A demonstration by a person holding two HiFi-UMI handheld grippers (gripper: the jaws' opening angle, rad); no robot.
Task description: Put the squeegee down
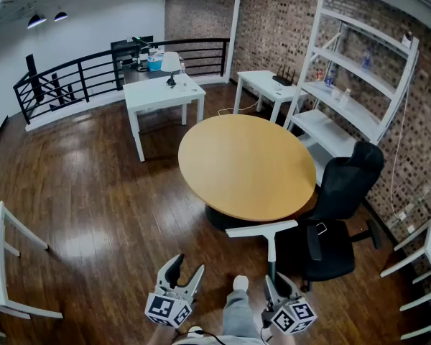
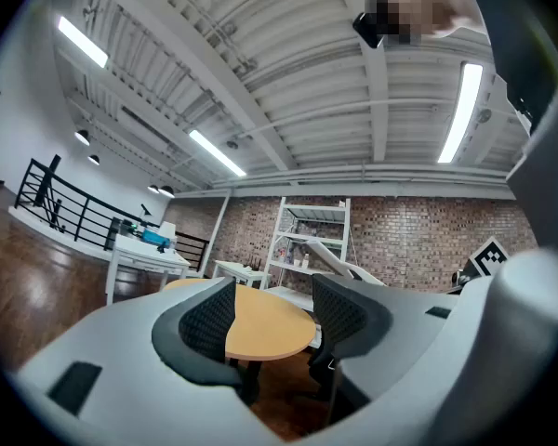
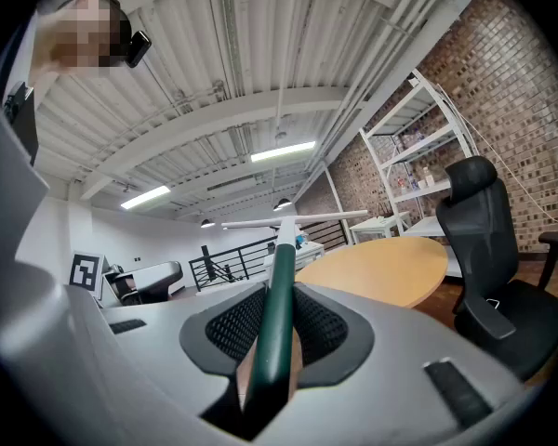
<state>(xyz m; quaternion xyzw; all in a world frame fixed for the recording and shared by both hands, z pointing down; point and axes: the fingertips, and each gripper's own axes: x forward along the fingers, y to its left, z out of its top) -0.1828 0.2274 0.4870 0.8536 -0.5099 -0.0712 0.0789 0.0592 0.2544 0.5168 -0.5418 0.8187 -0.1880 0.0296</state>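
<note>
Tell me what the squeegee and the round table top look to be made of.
The squeegee: smooth dark green handle with a slight sheen, likely plastic or coated metal; white crossbar head, probably plastic. The round table: even, matte tan top with no clear grain, so likely laminate or veneer rather than solid wood.

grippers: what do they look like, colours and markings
The left gripper and the right gripper look alike. Each has a pale grey moulded body and two tapering jaws lined with black dimpled pads. Each carries a cube with black-and-white square markers at its back end.
</note>
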